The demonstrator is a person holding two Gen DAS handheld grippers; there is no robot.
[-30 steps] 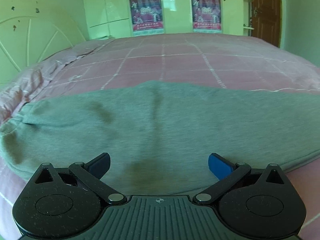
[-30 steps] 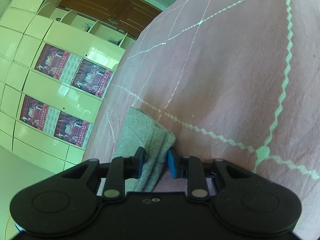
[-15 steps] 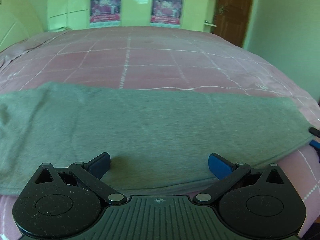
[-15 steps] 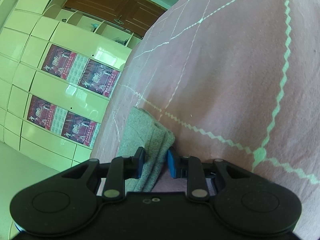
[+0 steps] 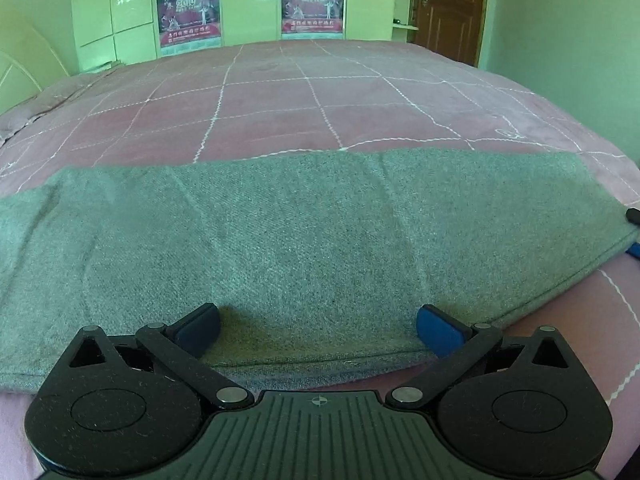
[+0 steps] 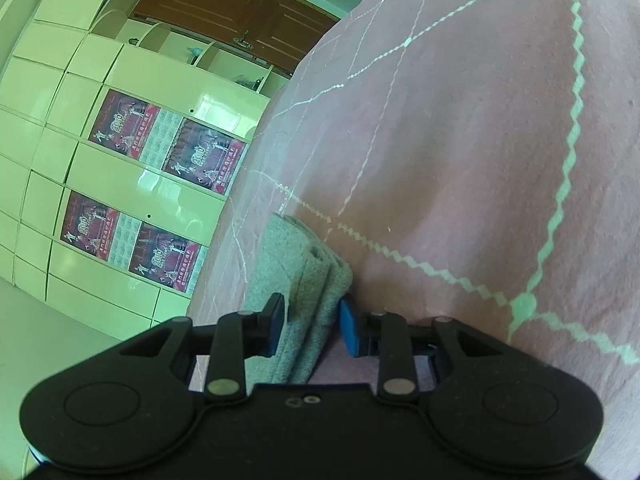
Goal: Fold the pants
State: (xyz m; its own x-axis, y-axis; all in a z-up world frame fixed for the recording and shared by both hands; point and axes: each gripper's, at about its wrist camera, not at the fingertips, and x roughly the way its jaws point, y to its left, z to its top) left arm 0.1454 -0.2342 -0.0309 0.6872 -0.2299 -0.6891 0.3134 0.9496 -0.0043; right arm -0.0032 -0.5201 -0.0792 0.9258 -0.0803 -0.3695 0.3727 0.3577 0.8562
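Observation:
The grey pants lie flat in a long band across the near side of the pink bed. My left gripper is open and empty, its jaws wide apart just above the pants' near edge. In the right wrist view my right gripper is shut on the layered end of the pants, held against the bed cover. The right gripper's fingertips show at the far right of the left wrist view, at the pants' right end.
The pink quilted bed cover has white stitched lines. A pale wardrobe with posters stands behind the bed and a brown door at the back right. A headboard is at the left.
The left gripper has swung right along the pants and stayed open; the cloth now lies flatter. The right gripper kept its hold on the pants' end and barely moved.

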